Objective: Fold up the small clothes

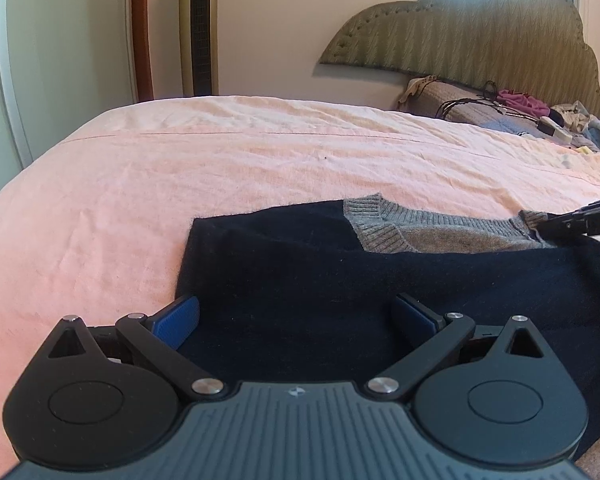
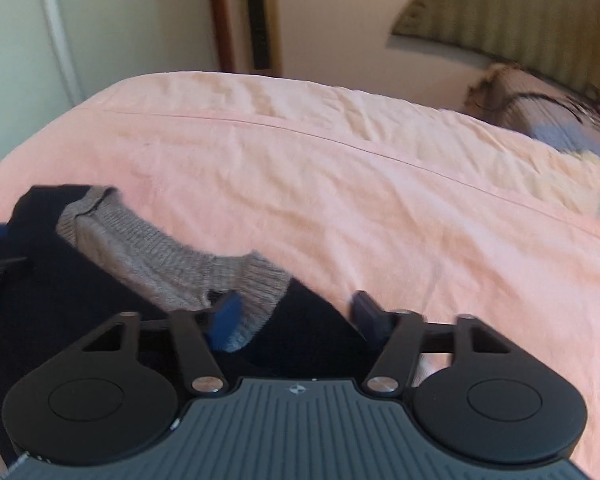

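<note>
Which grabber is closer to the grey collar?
Right. The right gripper is open at the grey collar, one pad touching it. The left gripper is open over the navy sweater, farther back.

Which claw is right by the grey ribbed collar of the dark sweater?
The right claw: its left blue pad sits against the grey collar. The left claw hangs open over plain navy sweater fabric, away from the collar.
</note>
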